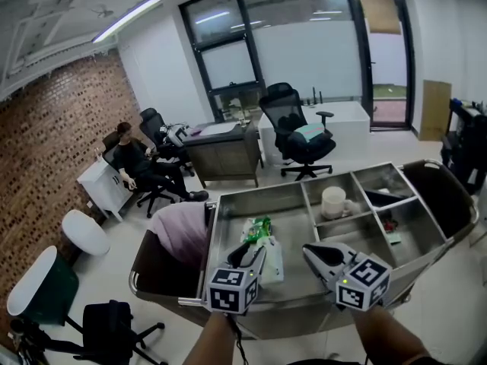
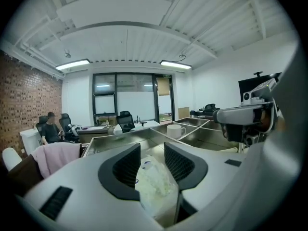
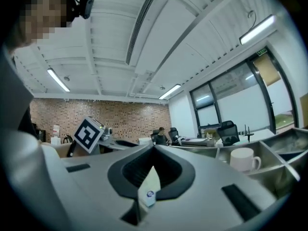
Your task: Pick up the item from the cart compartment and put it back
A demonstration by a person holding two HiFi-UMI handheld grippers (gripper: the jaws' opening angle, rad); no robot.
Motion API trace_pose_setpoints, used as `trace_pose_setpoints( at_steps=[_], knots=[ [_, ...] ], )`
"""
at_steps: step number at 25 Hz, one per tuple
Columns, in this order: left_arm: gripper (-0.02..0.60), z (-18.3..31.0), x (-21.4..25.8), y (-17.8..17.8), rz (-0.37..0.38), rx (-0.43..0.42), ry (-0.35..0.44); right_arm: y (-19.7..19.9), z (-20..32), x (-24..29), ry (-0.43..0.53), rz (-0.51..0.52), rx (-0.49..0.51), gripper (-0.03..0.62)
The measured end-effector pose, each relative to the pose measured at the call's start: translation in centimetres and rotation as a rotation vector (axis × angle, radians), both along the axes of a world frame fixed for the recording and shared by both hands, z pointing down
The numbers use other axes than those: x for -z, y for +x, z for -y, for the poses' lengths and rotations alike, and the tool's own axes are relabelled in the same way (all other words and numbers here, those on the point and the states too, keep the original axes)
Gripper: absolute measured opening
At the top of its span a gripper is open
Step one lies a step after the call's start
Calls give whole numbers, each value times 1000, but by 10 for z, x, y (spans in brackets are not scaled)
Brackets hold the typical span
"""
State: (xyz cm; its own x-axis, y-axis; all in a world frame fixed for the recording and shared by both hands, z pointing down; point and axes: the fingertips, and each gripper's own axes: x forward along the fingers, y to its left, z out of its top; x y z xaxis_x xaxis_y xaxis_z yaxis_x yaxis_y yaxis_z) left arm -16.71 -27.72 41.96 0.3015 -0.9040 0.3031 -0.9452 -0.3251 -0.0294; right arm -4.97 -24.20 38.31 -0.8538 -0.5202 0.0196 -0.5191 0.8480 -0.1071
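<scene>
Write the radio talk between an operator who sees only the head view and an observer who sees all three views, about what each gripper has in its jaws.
Operator: Has the left gripper got the bag?
Observer: Its own view shows the bag filling the gap from one jaw to the other, so it looks gripped.
Operator: Is the right gripper empty?
Observer: No. Its jaws are together on a small white slip with a blue mark.
</scene>
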Motion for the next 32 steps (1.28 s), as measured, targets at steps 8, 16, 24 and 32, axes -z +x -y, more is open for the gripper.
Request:
trace_pose_setpoints(
  at_steps=[8, 16, 24, 32],
  knots=[
    [153, 12, -12, 3, 3, -16, -57, -23, 53, 4, 26, -76, -36, 9],
    [192, 24, -37, 9, 40, -55, -170, -24, 60, 16, 42, -53, -50, 9],
    [215, 50, -67, 22, 97, -73, -318, -23, 62, 21, 51, -44, -53, 9],
    [185, 65, -102, 13, 132, -34, -428, -16, 64, 22, 54, -34, -64, 9]
  ],
)
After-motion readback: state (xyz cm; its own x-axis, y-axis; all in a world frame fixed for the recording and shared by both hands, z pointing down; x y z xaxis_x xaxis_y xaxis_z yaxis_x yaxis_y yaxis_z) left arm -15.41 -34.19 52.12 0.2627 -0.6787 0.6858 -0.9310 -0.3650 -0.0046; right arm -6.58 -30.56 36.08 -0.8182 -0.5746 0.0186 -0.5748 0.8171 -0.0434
